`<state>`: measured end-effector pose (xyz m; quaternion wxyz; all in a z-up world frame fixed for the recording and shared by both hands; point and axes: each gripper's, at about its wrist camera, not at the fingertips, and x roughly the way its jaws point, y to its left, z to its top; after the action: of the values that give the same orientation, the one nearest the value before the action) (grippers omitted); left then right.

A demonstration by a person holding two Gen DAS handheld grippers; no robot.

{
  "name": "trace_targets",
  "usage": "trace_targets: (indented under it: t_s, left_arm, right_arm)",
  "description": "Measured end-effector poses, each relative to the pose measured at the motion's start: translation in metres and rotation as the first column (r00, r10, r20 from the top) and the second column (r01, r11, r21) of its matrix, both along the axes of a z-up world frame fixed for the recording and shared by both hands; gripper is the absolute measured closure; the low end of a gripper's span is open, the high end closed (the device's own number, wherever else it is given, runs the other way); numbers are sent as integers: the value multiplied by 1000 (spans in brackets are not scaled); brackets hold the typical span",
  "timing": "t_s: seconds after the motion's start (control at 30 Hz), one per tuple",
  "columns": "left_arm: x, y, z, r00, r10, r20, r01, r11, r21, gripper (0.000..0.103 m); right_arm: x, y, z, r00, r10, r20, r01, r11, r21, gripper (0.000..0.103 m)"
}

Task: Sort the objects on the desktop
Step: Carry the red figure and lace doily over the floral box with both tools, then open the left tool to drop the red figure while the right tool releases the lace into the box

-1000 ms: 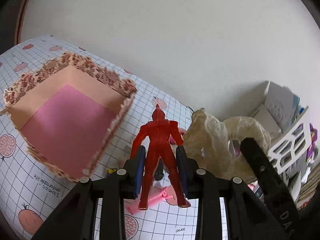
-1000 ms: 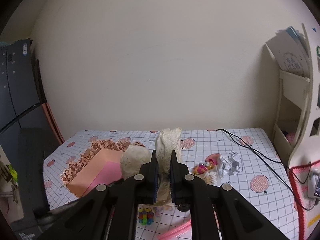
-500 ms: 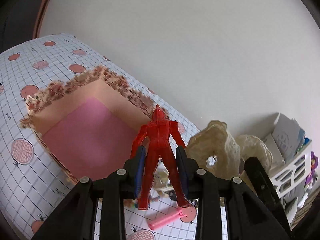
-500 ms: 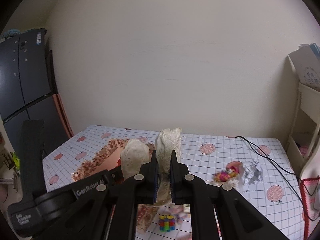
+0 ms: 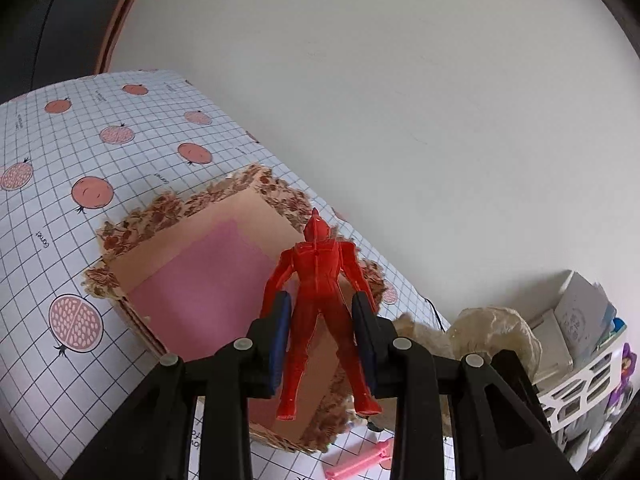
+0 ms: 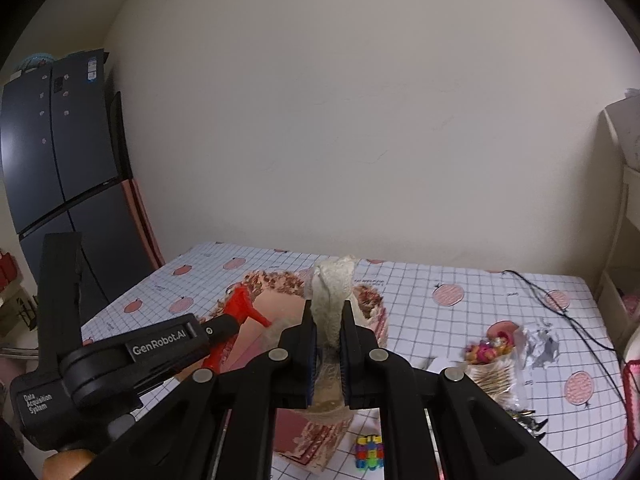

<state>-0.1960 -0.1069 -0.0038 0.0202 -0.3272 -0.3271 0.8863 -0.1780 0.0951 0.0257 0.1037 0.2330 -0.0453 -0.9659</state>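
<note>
Both loads hang over the floral box, the left gripper clamped on the red figure and the right gripper pinching the lace cloth, so I reckon the next move is lowering and releasing them inside.

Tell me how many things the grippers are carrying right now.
2. A red figure is clamped in the left gripper above the box. A cream lace cloth is pinched in the right gripper, also near the box.

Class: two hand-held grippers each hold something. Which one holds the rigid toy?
The left hand-held gripper: it clamps the red figure. The right hand-held gripper pinches soft cream lace.
</note>
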Motion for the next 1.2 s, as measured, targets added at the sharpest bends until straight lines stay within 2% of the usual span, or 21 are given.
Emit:
trace_targets:
  t_s: [0.27,0.67,1.07,1.2]
  left_arm:
    - [0,-21,-16,999,38,30,-39,998,39,70]
    - [1,-44,-32,994,91,66,-95,993,71,70]
    - [-5,-39,-43,991,71,111,-78,995,56,70]
    - [-7,-37,-47,990,61,127,-69,996,59,70]
  right_arm:
    - [-3,-17,-7,1000,24,8,-24,1000,2,93]
    - [-15,-30,-26,996,45,73,-45,999,0,93]
    - [-31,-35,-56,983,53,175,-54,999,1,93]
    - [-35,-36,-62,977,51,208,-50,999,-8,90]
